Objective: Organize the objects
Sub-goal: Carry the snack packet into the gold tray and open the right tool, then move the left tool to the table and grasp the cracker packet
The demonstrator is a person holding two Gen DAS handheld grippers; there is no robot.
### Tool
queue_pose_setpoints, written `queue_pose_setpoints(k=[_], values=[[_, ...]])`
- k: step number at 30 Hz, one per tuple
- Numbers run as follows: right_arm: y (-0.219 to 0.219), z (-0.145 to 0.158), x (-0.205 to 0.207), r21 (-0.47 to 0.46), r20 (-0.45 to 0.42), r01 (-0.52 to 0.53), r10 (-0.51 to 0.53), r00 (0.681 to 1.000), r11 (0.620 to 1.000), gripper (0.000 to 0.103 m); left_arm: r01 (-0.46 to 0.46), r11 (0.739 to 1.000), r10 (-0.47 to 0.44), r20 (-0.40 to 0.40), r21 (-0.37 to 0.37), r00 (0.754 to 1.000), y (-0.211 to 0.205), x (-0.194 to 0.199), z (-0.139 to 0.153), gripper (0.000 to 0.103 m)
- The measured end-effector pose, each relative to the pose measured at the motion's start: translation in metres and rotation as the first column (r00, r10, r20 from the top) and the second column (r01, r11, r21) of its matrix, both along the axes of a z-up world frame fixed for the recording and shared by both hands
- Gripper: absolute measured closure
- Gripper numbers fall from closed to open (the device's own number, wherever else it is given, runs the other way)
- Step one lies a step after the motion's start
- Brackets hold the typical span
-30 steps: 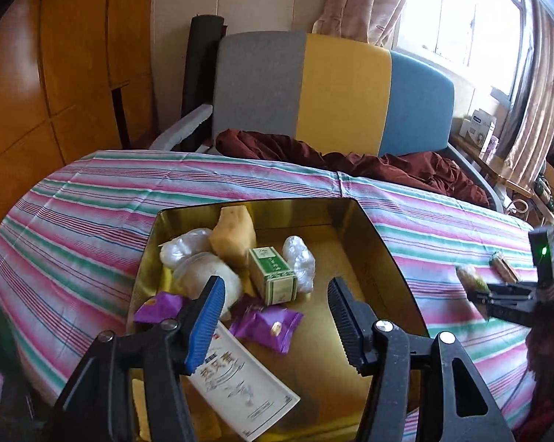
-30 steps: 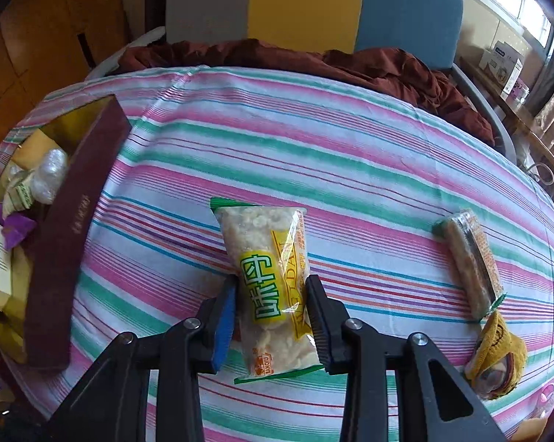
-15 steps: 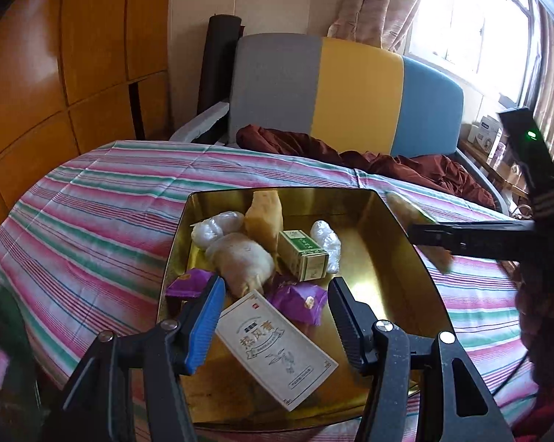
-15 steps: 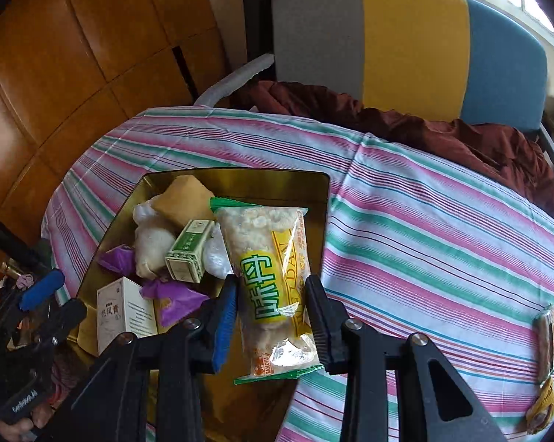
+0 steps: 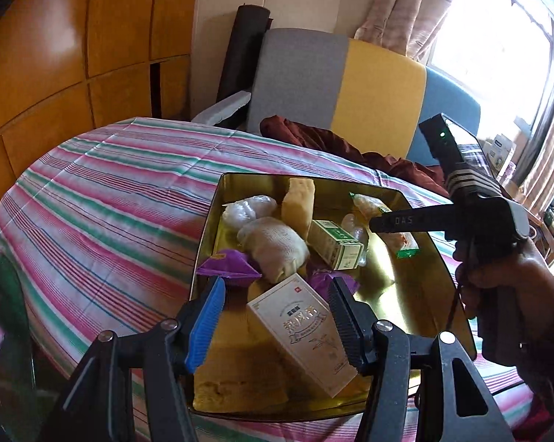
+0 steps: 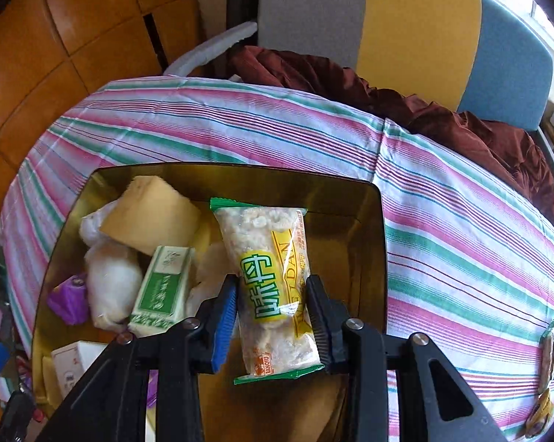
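A gold tin box [image 5: 424, 258] [image 6: 372, 243] sits on the striped tablecloth and holds several snacks: a green and white carton [image 5: 335, 245] [image 6: 162, 291], a white box [image 5: 302, 324], purple packets [image 5: 229, 267] and pale wrapped buns [image 5: 273, 246]. My right gripper [image 6: 273, 307] is shut on a clear rice-cracker packet [image 6: 273, 276] with green ends and holds it over the tin's right half. It shows in the left wrist view as the packet [image 5: 383, 217] under the black finger. My left gripper [image 5: 277, 315] is open and empty, low over the tin's near edge.
A snack bar [image 6: 547, 350] and a yellow packet [image 6: 538, 410] lie on the cloth [image 6: 461, 243] at the right edge. A grey, yellow and blue sofa [image 5: 350, 84] with a maroon cloth [image 6: 424, 110] stands behind the table. Wooden panels are on the left.
My right gripper has carried the rice-cracker packet from the bare cloth to above the tin and lower into it. My left gripper has drawn back slightly and stays open.
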State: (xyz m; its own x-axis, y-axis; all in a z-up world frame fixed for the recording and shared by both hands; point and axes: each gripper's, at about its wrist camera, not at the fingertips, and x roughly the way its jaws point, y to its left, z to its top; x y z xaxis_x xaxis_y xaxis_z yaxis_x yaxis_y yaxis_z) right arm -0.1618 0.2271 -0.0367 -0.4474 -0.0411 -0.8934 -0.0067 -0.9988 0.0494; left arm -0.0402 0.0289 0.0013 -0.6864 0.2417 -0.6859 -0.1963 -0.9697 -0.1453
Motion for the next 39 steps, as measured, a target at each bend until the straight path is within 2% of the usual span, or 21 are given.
queue_pose_setpoints(k=[1, 3, 7, 15, 21, 31, 35, 39], values=[[0.001, -0.003, -0.002, 0.001, 0.007, 0.005, -0.005, 1.000, 1.000, 0.066, -0.003, 1.000, 0.003, 0.001, -0.001, 1.000, -0.001, 0.000, 0.000, 0.044], [0.002, -0.004, -0.001, -0.022, 0.015, 0.001, 0.000, 1.000, 1.000, 0.059, -0.006, 1.000, 0.006, -0.001, -0.002, 1.000, -0.002, 0.000, 0.000, 0.044], [0.005, 0.004, 0.014, -0.030, -0.015, -0.007, 0.007, 1.000, 1.000, 0.059, -0.007, 1.000, 0.007, -0.003, -0.003, 1.000, -0.001, 0.002, 0.001, 0.043], [0.019, 0.030, 0.063, -0.042, -0.110, -0.037, 0.032, 0.993, 0.998, 0.055, 0.014, 1.000, -0.014, -0.019, -0.011, 1.000, 0.006, 0.011, 0.005, 0.039], [0.050, 0.037, 0.103, -0.045, -0.128, -0.002, -0.004, 0.992, 0.999, 0.055, 0.045, 0.999, -0.046, -0.035, -0.021, 0.998, 0.016, 0.019, 0.013, 0.038], [0.140, 0.040, 0.163, -0.038, -0.125, 0.179, -0.183, 0.975, 0.983, 0.055, 0.133, 0.990, -0.136, -0.045, -0.053, 0.990, 0.051, 0.030, 0.020, 0.036], [0.187, 0.042, 0.186, -0.037, -0.119, 0.279, -0.281, 0.952, 0.960, 0.055, 0.183, 0.980, -0.187, -0.046, -0.072, 0.981, 0.071, 0.033, 0.022, 0.036], [0.232, 0.044, 0.208, -0.048, -0.116, 0.381, -0.384, 0.916, 0.923, 0.055, 0.232, 0.969, -0.237, -0.049, -0.088, 0.970, 0.094, 0.037, 0.024, 0.036]])
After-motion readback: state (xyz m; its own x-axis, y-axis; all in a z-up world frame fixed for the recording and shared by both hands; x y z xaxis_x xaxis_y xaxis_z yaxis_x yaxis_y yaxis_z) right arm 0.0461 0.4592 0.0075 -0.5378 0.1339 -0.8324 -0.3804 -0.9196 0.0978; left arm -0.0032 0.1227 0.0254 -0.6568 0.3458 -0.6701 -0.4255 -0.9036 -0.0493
